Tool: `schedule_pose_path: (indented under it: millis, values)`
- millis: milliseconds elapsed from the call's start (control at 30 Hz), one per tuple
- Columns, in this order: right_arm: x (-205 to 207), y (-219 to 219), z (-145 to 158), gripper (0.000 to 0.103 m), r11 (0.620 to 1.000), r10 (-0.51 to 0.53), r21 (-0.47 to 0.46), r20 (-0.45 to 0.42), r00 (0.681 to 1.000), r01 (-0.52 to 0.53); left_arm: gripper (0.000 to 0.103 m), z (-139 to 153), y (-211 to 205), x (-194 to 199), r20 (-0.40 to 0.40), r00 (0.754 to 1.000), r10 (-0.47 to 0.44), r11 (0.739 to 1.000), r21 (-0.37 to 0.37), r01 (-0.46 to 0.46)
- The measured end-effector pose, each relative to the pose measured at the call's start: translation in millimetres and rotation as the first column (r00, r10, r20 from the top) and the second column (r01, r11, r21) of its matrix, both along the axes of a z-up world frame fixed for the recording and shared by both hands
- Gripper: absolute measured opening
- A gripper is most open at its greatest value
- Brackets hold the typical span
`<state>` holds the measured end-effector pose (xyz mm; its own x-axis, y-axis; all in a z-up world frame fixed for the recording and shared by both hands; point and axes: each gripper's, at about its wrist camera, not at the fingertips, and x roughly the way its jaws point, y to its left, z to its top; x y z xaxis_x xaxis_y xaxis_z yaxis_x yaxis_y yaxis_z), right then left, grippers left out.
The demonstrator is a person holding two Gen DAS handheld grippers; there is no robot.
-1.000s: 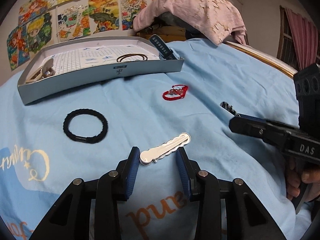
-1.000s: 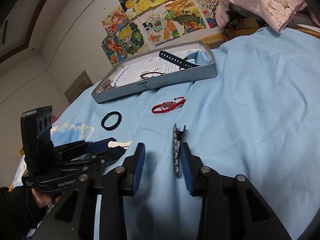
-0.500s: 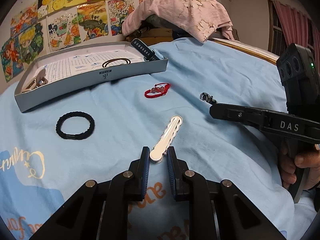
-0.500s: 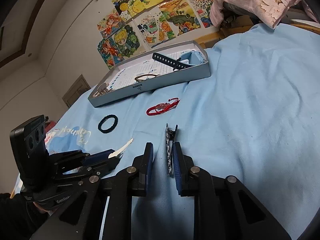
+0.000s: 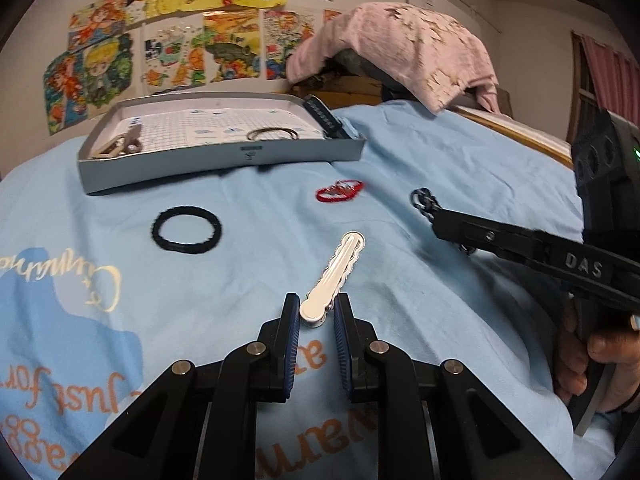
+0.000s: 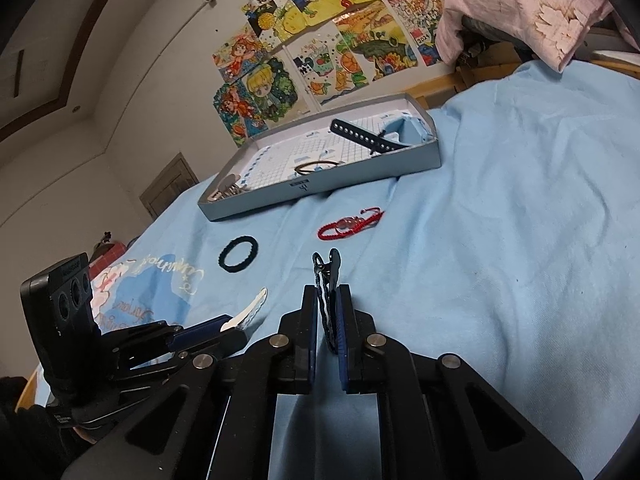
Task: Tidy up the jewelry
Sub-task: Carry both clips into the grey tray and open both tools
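My left gripper [image 5: 316,312] is shut on the near end of a white scalloped hair clip [image 5: 334,270], held just above the blue cloth. My right gripper [image 6: 326,300] is shut on a black patterned hair clip [image 6: 325,280] that stands on edge between its pads; this clip also shows in the left wrist view [image 5: 424,202]. A red cord bracelet [image 5: 339,191] and a black hair tie [image 5: 186,229] lie on the cloth. The grey tray [image 5: 224,164] at the back holds a dark strap [image 6: 368,138], a thin brown band [image 5: 273,133] and metal pieces [image 5: 120,145].
A light blue cloth [image 6: 520,240] covers the surface. A pink cloth [image 5: 400,48] drapes over things behind the tray. Drawings [image 5: 180,48] hang on the wall. A wooden edge [image 5: 516,130] runs along the far right.
Both grippers have closed from open onto their clips. The white clip has turned to point away from me and both clips have lifted off the cloth.
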<state>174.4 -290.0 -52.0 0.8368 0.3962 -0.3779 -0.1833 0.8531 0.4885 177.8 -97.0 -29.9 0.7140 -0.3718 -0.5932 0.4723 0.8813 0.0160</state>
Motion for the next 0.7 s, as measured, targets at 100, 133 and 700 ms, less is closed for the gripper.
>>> schedule_pose_path:
  millis: [100, 133, 700]
  values:
    - [-2.5, 3.0, 7.1, 0.008, 1.000, 0.012, -0.012, 0.032, 0.999, -0.012, 0.016, 8.6, 4.1, 3.0, 0.008, 0.999, 0.033, 0.999, -0.028, -0.033]
    - [-2.4, 3.3, 9.7, 0.008, 1.000, 0.017, -0.012, 0.040, 0.999, -0.016, 0.016, 11.8, 5.7, 4.7, 0.013, 0.999, 0.048, 0.998, -0.038, -0.048]
    - [131.7, 24.2, 82.3, 0.008, 0.999, 0.025, -0.031, 0.117, 0.993, -0.022, 0.016, 75.9, 31.5, 141.9, 0.072, 0.951, 0.301, 0.947, -0.138, -0.289]
